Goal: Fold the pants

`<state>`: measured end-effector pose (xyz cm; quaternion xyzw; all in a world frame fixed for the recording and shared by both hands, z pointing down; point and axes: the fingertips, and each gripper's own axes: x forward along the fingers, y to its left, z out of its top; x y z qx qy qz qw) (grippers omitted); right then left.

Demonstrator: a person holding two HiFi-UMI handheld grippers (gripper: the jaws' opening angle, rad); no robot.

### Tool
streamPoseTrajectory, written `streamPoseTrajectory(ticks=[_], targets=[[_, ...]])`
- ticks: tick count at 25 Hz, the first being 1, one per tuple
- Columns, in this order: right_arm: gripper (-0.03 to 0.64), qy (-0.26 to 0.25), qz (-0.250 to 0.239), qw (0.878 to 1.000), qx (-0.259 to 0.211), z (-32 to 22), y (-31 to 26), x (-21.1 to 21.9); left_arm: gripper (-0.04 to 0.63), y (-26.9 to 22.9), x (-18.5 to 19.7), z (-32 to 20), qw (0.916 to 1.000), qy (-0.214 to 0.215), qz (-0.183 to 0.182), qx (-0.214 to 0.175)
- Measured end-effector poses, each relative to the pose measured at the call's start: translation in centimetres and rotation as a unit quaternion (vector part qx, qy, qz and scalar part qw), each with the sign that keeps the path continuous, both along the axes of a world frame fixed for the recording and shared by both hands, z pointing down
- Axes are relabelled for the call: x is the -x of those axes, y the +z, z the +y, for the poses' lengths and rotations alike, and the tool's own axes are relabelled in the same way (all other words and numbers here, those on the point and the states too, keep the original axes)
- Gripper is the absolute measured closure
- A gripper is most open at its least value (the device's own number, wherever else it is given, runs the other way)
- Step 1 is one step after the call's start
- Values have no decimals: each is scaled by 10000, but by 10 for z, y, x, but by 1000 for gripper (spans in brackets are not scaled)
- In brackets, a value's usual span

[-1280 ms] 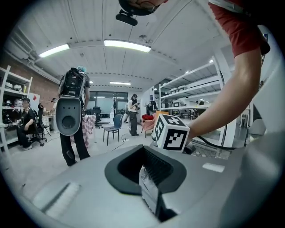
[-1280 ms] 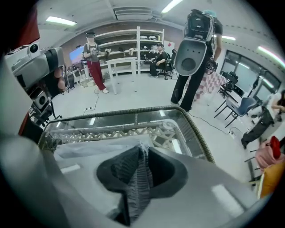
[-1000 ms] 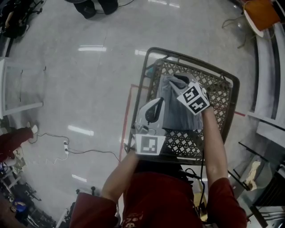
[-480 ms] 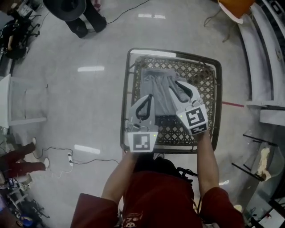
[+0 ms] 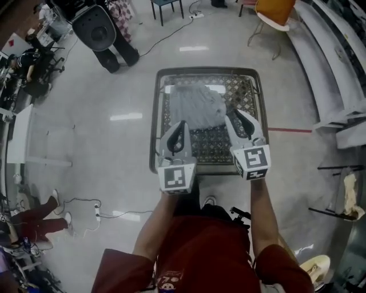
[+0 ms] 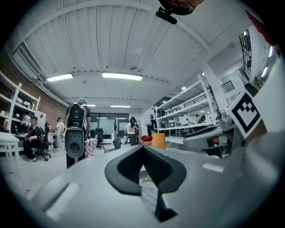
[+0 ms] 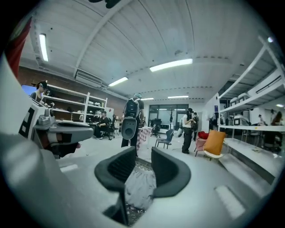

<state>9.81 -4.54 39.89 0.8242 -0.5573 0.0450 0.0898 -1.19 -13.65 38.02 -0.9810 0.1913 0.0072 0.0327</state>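
Observation:
Grey pants [image 5: 194, 106] lie bunched on the mesh bottom of a metal basket cart [image 5: 153, 131], toward its far side. Both grippers hover above the cart's near half, pointing level and away from me. My left gripper [image 5: 182, 125] is shut with nothing in it; in the left gripper view its jaws [image 6: 143, 149] meet. My right gripper [image 5: 234, 114] is open, with a gap between its pads. In the right gripper view [image 7: 143, 153] the pants [image 7: 140, 187] show through that gap, lying well below and untouched.
A person with a black backpack [image 5: 97, 28] stands at the far left of the cart. An orange chair [image 5: 274, 11] and long shelves [image 5: 337, 68] are at the right. A red line [image 5: 289, 130] marks the floor, and a cable with a power strip [image 5: 97, 214] lies at the left.
Both grippers have risen out of the basket and drawn back toward its near edge. The pants stay lying in the basket. The head view has widened to show more of the room.

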Motion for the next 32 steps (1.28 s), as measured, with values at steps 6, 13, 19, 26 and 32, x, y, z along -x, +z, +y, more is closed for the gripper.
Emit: streamPoseTrajectory(ticks=[6, 13, 19, 26, 32], targets=[[517, 441, -21, 9986, -298, 78, -33, 32, 589, -25, 37, 50, 9998, -28, -16, -190], [517, 680, -52, 9971, -342, 112, -52, 74, 589, -40, 70, 73, 9996, 133, 1, -232], [517, 870, 27, 9958, -273, 115, -60, 105, 589, -43, 92, 75, 9991, 389, 103, -156], [614, 1033, 48, 9935, -475, 101, -64, 131, 589, -41, 106, 62, 9985, 518, 173, 10], [615, 1078, -42, 9927, -542, 91, -63, 135, 589, -36, 109, 56, 9981, 592, 145, 37]])
